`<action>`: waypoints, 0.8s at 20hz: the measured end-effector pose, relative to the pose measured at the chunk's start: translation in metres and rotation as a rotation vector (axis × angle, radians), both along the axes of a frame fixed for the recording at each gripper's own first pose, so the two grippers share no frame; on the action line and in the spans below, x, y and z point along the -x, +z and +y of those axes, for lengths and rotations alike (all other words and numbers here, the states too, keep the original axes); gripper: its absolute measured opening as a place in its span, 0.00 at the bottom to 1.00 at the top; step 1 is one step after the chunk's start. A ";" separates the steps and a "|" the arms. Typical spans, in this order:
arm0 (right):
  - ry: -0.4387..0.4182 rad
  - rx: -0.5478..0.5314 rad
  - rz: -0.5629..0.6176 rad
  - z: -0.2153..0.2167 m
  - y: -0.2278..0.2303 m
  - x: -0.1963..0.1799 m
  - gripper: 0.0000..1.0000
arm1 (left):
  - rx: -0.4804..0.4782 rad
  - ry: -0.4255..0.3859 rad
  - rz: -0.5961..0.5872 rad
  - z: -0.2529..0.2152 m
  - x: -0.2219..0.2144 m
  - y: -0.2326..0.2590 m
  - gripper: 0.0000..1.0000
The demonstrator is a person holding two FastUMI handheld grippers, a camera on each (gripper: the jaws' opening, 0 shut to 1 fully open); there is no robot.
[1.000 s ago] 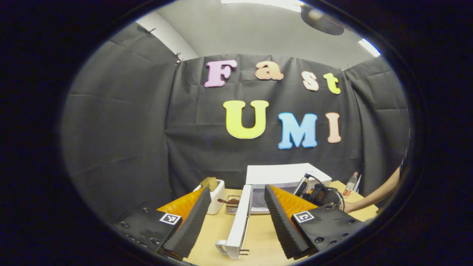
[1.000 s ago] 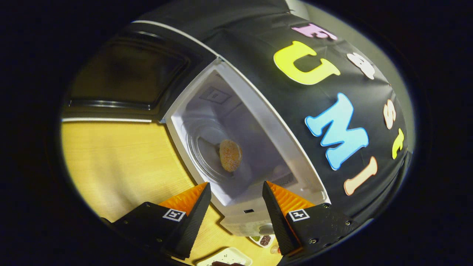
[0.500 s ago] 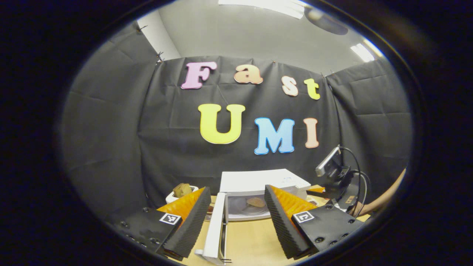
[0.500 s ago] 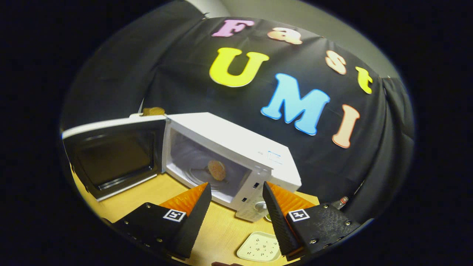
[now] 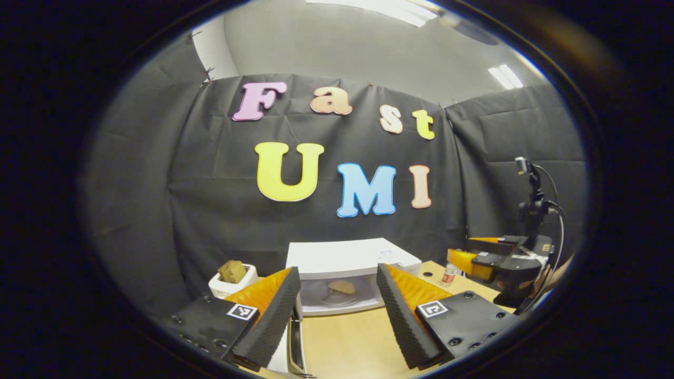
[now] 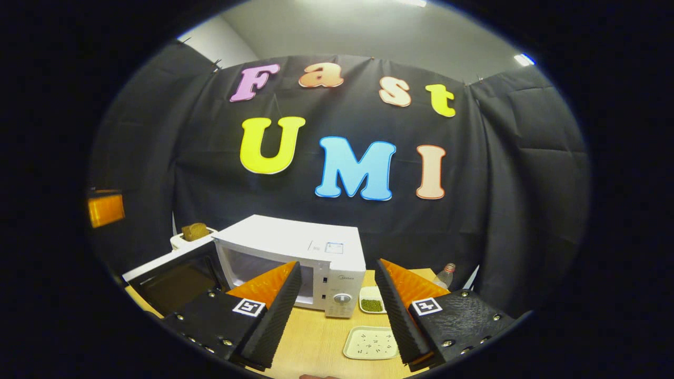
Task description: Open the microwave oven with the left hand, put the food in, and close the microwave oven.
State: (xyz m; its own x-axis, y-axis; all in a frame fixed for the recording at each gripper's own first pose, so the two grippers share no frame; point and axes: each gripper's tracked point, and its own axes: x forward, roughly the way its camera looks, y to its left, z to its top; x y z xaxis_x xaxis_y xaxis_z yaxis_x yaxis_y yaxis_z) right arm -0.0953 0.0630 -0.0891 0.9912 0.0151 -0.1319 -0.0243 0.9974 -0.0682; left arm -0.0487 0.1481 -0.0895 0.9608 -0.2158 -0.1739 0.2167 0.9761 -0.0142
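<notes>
Microwave (image 5: 347, 273) stands open with food (image 5: 342, 287) inside; both tools, left (image 5: 337, 305) and right (image 6: 337, 305), gape wide, holding nothing.

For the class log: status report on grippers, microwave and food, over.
Left gripper open, empty; right gripper open, empty. Microwave door open, food on turntable inside. Nothing blocking door.

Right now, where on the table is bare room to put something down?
Bare wood lies before the microwave, right of its open door. It is crowded right of the microwave: a dish of green beans and a pale tray.
</notes>
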 end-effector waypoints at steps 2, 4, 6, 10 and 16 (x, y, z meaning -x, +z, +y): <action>-0.024 -0.020 -0.038 -0.007 0.014 0.014 0.86 | -0.002 -0.007 0.004 -0.003 -0.002 -0.004 0.95; -0.019 -0.016 -0.060 -0.005 0.018 0.025 0.86 | -0.009 -0.013 0.017 -0.005 -0.002 -0.010 0.94; -0.007 -0.013 -0.068 -0.005 0.020 0.032 0.86 | -0.021 -0.016 0.035 -0.005 0.001 -0.017 0.94; 0.010 -0.021 -0.078 0.003 0.024 0.038 0.86 | -0.057 -0.005 0.077 0.006 0.011 -0.032 0.64; 0.045 -0.053 -0.071 0.007 0.019 0.040 0.86 | -0.139 0.163 0.166 0.095 0.036 -0.063 0.07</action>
State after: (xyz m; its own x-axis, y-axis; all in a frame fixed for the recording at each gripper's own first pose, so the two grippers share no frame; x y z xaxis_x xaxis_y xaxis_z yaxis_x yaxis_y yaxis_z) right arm -0.1354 0.0701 -0.0698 0.9961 0.0650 -0.0591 -0.0662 0.9976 -0.0185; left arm -0.0848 0.2435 -0.1523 0.9366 -0.0241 -0.3494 0.0628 0.9930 0.1000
